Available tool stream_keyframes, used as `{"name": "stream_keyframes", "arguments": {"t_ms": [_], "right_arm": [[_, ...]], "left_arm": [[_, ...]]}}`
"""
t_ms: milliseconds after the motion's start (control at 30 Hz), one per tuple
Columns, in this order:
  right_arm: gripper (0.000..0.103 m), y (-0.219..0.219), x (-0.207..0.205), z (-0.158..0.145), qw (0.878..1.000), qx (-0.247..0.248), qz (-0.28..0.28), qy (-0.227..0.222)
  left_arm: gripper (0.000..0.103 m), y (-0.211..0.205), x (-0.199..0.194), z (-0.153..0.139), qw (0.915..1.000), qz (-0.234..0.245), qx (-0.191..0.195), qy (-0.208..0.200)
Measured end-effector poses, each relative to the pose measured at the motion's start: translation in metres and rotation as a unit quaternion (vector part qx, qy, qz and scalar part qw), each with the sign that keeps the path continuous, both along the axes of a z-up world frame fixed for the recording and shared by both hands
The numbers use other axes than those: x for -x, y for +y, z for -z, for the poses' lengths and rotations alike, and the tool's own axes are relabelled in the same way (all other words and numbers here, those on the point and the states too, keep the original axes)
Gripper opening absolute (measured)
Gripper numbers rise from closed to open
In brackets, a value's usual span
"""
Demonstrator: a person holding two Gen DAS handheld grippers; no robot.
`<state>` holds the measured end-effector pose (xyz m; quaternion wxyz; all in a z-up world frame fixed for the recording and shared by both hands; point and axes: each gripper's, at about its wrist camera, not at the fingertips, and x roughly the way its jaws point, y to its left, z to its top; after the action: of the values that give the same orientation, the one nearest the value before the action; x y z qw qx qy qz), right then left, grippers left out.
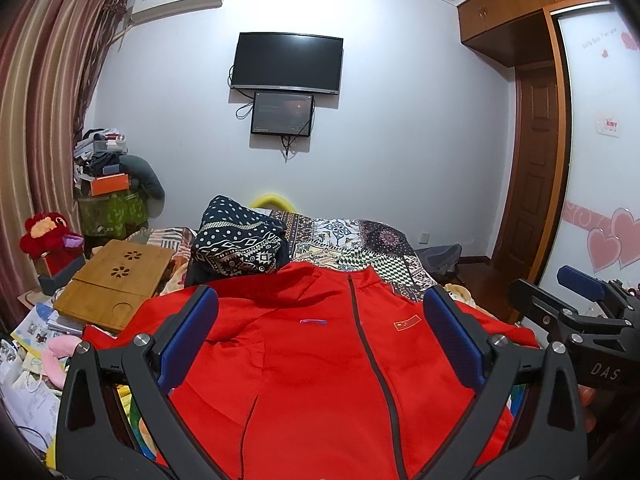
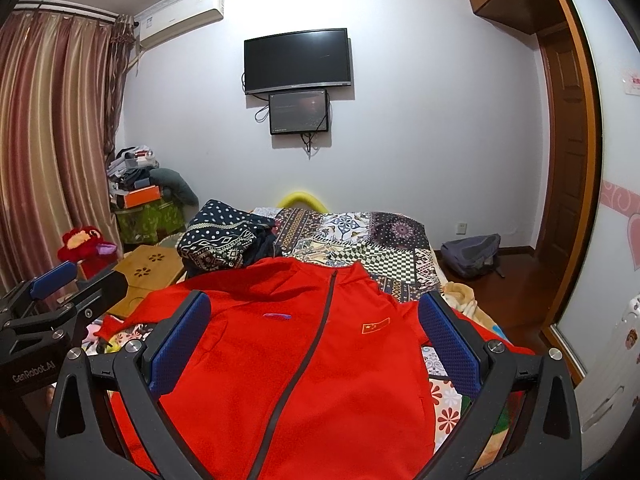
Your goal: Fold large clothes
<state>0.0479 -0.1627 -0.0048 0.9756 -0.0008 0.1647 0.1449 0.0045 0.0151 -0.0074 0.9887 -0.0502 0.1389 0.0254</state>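
L gripper (image 1: 320, 316) was spread wide, nothing between the blue pads (image 1: 188, 336), hovering above the red zip jacket (image 1: 312, 368). R gripper (image 2: 316, 316) same: fingers apart, empty, over the jacket's chest; its side also showed at the right edge of the left wrist view. Jacket lay front-up, zipped, flat on the bed (image 2: 384, 256), collar toward the far wall, flag patch (image 2: 375, 326) on one chest side. Beyond the collar sat a navy patterned clothes pile (image 1: 240, 240) on the patchwork bedspread. Bamboo lap tray (image 1: 116, 280) lay off to the left, near a red plush toy (image 1: 48, 232). TV (image 1: 288, 62) on far wall.
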Motion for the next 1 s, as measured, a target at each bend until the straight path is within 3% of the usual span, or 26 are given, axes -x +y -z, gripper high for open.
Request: {"name": "stream_keyframes", "arguments": {"t_ms": [1000], "right_arm": [[0.103, 0.0009, -0.0028, 0.0022, 1.000, 0.002, -0.001, 0.007]], "left_arm": [[0.103, 0.0033, -0.0044, 0.0033, 1.0000, 0.000, 0.004, 0.008]]}}
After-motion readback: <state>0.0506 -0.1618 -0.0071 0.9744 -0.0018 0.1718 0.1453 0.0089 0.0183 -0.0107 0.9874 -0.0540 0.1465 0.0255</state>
